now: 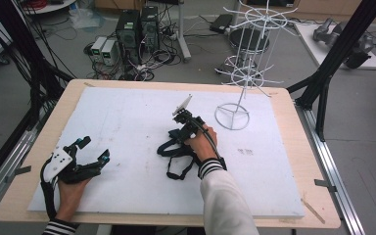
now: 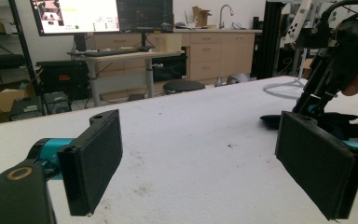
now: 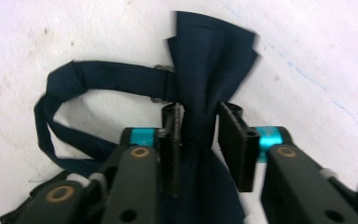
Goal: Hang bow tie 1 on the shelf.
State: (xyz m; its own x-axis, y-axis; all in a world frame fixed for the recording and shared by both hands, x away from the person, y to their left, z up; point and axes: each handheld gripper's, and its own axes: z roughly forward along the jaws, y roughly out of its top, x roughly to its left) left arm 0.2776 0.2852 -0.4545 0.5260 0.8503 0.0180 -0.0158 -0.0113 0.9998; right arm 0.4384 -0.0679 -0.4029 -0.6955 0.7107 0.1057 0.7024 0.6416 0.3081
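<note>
A dark navy bow tie lies on the white foam board near the middle of the table, its strap looped out to one side. My right gripper points down at it, and its two black pads pinch the tie's narrow centre knot. In the high view the right gripper stands over the bow tie. My left gripper rests low at the board's left with its jaws wide apart and nothing between them. In its own view the left gripper looks across the board toward the bow tie.
A white wire display stand rises at the back right of the board, its ring base close behind the right hand. The wooden table's rim frames the board. Computers and cables sit on the floor beyond.
</note>
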